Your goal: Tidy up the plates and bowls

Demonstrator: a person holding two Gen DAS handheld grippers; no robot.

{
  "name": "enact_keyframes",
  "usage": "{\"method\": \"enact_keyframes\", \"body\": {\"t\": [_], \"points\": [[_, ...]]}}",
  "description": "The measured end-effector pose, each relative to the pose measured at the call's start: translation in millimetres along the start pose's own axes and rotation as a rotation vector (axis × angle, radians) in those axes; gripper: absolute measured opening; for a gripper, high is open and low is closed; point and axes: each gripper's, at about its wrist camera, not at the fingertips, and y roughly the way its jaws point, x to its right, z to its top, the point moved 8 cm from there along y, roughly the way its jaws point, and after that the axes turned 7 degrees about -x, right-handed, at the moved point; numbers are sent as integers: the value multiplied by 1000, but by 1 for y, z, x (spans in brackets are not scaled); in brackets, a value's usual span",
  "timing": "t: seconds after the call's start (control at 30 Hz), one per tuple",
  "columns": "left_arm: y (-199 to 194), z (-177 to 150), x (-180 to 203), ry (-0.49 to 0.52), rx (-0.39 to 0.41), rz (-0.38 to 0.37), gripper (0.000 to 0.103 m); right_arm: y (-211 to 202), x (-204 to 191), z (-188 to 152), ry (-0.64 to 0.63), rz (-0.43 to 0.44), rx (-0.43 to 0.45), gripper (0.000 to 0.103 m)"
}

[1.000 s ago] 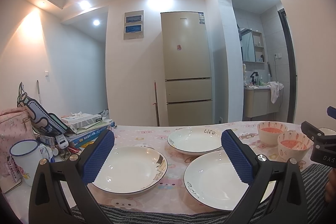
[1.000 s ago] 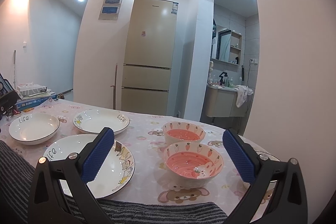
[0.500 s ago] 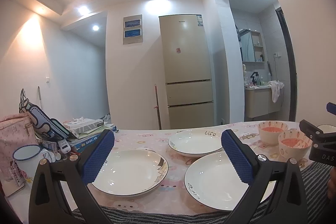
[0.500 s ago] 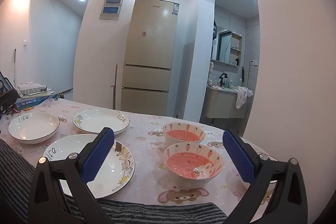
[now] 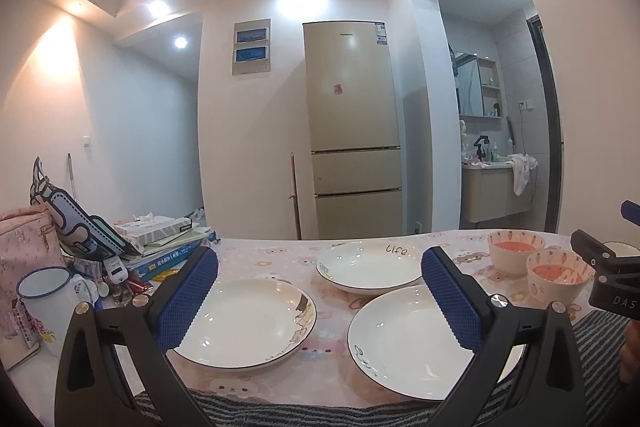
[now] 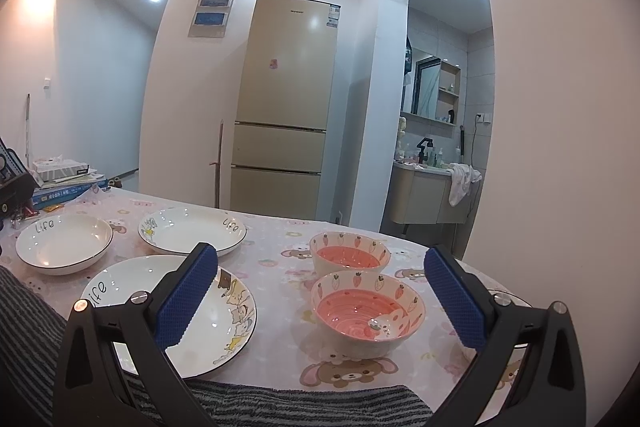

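Three white plates marked "life" lie on the pink tablecloth: a left one [image 5: 244,323], a far one [image 5: 370,271] and a near right one [image 5: 408,343]. They also show in the right wrist view: left [image 6: 64,243], far [image 6: 192,229], near [image 6: 224,311]. Two pink carrot bowls stand to the right, a near one [image 6: 368,311] and a far one [image 6: 350,255]. My left gripper [image 5: 320,297] is open and empty, above the near table edge before the plates. My right gripper [image 6: 320,297] is open and empty, facing the near bowl.
Books and a tissue box [image 5: 160,239], a pink bag [image 5: 24,247] and a white enamel mug [image 5: 48,299] crowd the table's left end. A striped grey cloth [image 6: 304,403] lies along the near edge. A fridge [image 5: 352,131] stands behind.
Both views have tilted slightly upward. The grippers stay open and the plates and bowls have not moved.
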Motion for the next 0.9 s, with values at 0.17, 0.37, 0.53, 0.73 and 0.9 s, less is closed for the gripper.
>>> {"method": "enact_keyframes", "body": {"t": [0.17,0.37,0.53,0.73,0.9], "points": [[4,-2,-8,-25,-28,30,103,-3,1,1,13,16,16,103],[2,6,2,9,-107,-18,103,1,2,9,34,107,-44,102],[-11,21,2,-11,-150,-57,103,-4,-3,27,63,241,-92,91],[-2,33,-4,-74,-233,-145,96,1,-18,48,61,356,-156,81],[14,22,-11,-85,-330,-167,79,23,-26,47,108,389,-229,65]]}}
